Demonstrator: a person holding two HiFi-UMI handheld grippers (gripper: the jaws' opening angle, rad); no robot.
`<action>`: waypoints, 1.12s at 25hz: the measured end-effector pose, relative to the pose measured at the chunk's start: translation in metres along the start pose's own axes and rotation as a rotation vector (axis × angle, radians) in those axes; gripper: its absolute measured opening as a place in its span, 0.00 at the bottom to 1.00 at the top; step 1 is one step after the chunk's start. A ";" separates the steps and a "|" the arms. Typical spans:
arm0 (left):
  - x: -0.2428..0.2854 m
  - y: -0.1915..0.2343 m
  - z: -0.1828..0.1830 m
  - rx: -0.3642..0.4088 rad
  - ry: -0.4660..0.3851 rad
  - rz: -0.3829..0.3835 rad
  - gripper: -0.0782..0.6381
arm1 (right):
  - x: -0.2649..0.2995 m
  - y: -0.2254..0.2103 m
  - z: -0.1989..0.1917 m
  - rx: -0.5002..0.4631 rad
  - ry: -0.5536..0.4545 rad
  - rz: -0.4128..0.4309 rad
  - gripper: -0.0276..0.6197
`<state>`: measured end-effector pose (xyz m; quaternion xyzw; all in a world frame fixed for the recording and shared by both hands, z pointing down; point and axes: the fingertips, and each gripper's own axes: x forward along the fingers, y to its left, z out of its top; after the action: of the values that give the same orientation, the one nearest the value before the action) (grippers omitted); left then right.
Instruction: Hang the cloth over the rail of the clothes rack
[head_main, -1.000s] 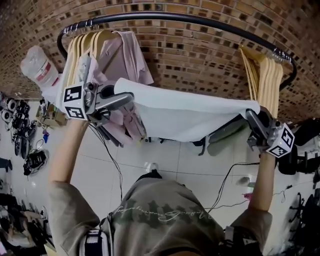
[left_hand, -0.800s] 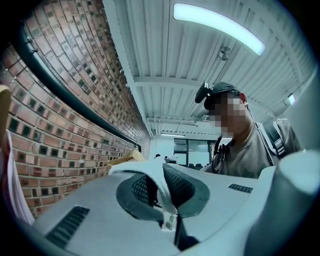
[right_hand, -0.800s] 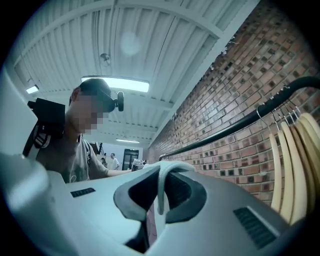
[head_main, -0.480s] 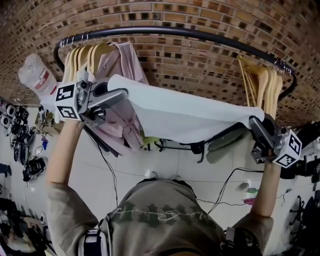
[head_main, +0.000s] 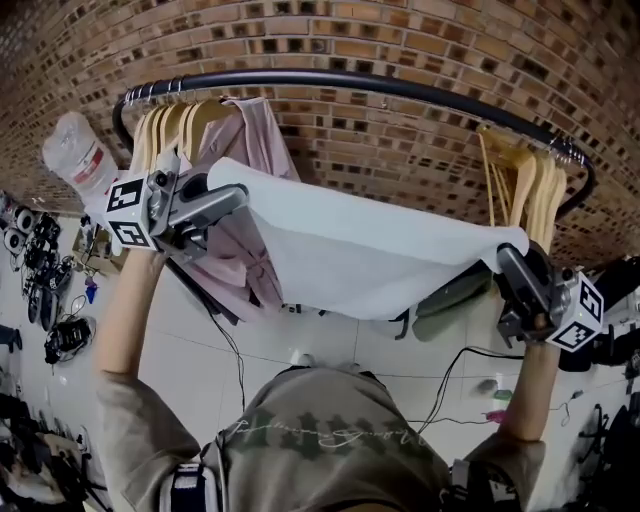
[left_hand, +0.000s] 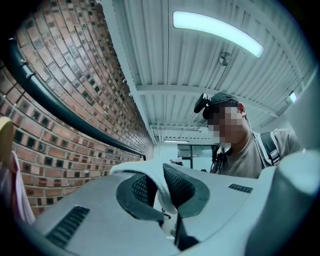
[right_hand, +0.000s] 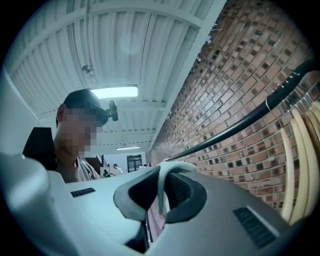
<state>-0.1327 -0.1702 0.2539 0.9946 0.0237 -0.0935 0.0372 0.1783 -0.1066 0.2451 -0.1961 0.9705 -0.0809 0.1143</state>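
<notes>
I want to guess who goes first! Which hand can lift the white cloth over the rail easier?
Probably left. Both clamp a cloth corner, but the left gripper holds its corner higher, closer under the rail than the right gripper.

Both arms are raised and spread wide. The left arm (head_main: 130, 310) reaches up to the left gripper (head_main: 235, 195), whose jaws point inward and are pinched tight on one corner of the cloth (head_main: 370, 260). The right arm (head_main: 530, 385) carries the right gripper (head_main: 507, 257), which sits lower in the head view. Its jaws point up and inward, clamped on the opposite corner.
</notes>
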 end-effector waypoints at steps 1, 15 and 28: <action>-0.002 -0.001 0.003 0.003 -0.004 0.000 0.13 | 0.002 0.002 0.002 -0.004 -0.002 0.007 0.07; -0.017 -0.001 0.012 0.004 -0.024 0.008 0.13 | 0.022 0.020 0.011 -0.044 -0.013 0.019 0.07; -0.025 -0.008 0.011 -0.013 -0.045 -0.031 0.13 | 0.031 0.032 0.003 -0.061 -0.011 0.024 0.07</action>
<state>-0.1594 -0.1637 0.2472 0.9915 0.0389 -0.1162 0.0429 0.1394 -0.0900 0.2294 -0.1883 0.9742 -0.0486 0.1143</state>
